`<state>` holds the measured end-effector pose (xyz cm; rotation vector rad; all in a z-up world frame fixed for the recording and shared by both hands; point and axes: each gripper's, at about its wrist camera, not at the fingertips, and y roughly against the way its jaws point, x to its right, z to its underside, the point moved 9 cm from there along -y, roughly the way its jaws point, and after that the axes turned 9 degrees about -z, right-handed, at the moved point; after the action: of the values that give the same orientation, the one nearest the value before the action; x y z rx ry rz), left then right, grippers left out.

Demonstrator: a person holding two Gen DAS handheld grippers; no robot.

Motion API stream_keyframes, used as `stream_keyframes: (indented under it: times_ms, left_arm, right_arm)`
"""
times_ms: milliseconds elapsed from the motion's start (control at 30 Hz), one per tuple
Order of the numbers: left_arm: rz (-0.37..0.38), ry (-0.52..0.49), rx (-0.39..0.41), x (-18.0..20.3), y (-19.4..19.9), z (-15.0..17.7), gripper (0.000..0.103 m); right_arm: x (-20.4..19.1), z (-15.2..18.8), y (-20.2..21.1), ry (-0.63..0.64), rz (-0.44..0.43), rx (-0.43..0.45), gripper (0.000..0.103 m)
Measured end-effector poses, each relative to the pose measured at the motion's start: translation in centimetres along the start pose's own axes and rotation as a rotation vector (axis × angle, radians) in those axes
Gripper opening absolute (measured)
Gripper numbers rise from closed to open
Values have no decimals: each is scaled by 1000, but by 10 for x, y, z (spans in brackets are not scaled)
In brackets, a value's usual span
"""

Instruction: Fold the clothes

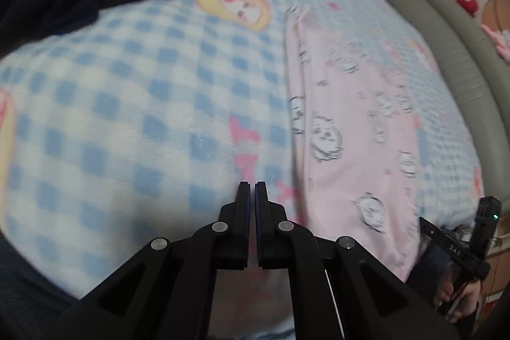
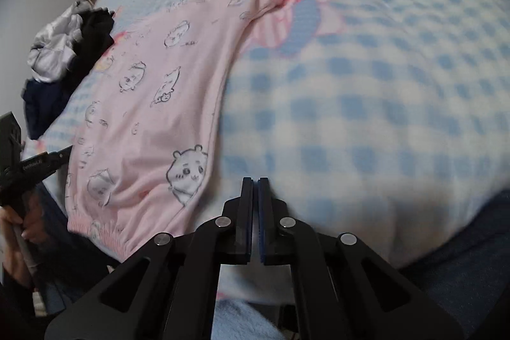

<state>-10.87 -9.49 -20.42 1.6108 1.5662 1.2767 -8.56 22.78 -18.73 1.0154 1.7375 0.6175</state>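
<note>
Checked bedspread (image 1: pixel 127 91), pink garment (image 1: pixel 350 133) right of nearly closed, seemingly empty left gripper (image 1: pixel 251 185)

Open checked bedspread (image 2: pixel 382 104) beside the pink garment (image 2: pixel 153 123); seemingly only a clothes pile (image 2: pixel 60 59) obstructs.

The left claw (image 1: pixel 251 185) is matt black plastic with 4 dull silver metal pins on its linkage; its 2 pads are close together with only a slit between. The right claw (image 2: pixel 255 180) looks the same, with blue pad faces. Under both lies a fleecy, napped blue-checked blanket (image 1: pixel 127 117). Right of the left claw, the pink garment (image 1: pixel 350 133) is soft matt cloth; its gathered hem (image 2: pixel 102 231) shows left of the right claw.
</note>
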Motion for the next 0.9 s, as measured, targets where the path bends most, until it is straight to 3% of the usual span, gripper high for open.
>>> stream_keyframes:
  times_ms: [133, 200, 233, 267, 367, 433, 500, 533, 600, 700, 767, 833, 900]
  left_arm:
    - [49, -110, 51, 33, 16, -3, 7]
    - [74, -165, 77, 49, 24, -5, 22]
    - [84, -184, 73, 58, 21, -4, 42]
    - [92, -194, 53, 66, 10, -3, 48]
    - [28, -221, 2, 67, -14, 11, 46]
    - [-33, -229, -5, 52, -18, 18, 38]
    - [-62, -216, -8, 32, -10, 21, 34]
    - [-84, -214, -7, 21, -4, 22, 33]
    - [-122, -193, -3, 2, 11, 23, 34]
    - [-28, -204, 19, 17, 31, 29, 34]
    - [52, -229, 32, 35, 44, 35, 37]
    - [88, -278, 23, 62, 42, 46, 38]
    - [68, -322, -8, 79, 29, 57, 38]
  right_arm:
    - [-29, -12, 0, 88, -27, 11, 11]
    - [-49, -20, -2, 142, -50, 15, 18]
    - [-58, -23, -6, 168, -58, 12, 22]
    - [-66, -22, -18, 193, -58, -8, 22]
    - [-77, -18, -52, 251, -28, -58, 25]
    - [-69, -12, -46, 241, -3, -55, 23]
    - [-62, -6, -39, 231, 21, -53, 16]
    - [-58, -3, -35, 227, 34, -52, 9]
    - [-50, 3, -28, 217, 58, -49, 7]
    - [-42, 11, -17, 204, 84, -43, 17]
    - [-58, 12, -7, 209, 22, -22, 35]
    - [-79, 15, -12, 253, -28, -16, 35]
    - [-93, 21, -28, 293, -32, -42, 36]
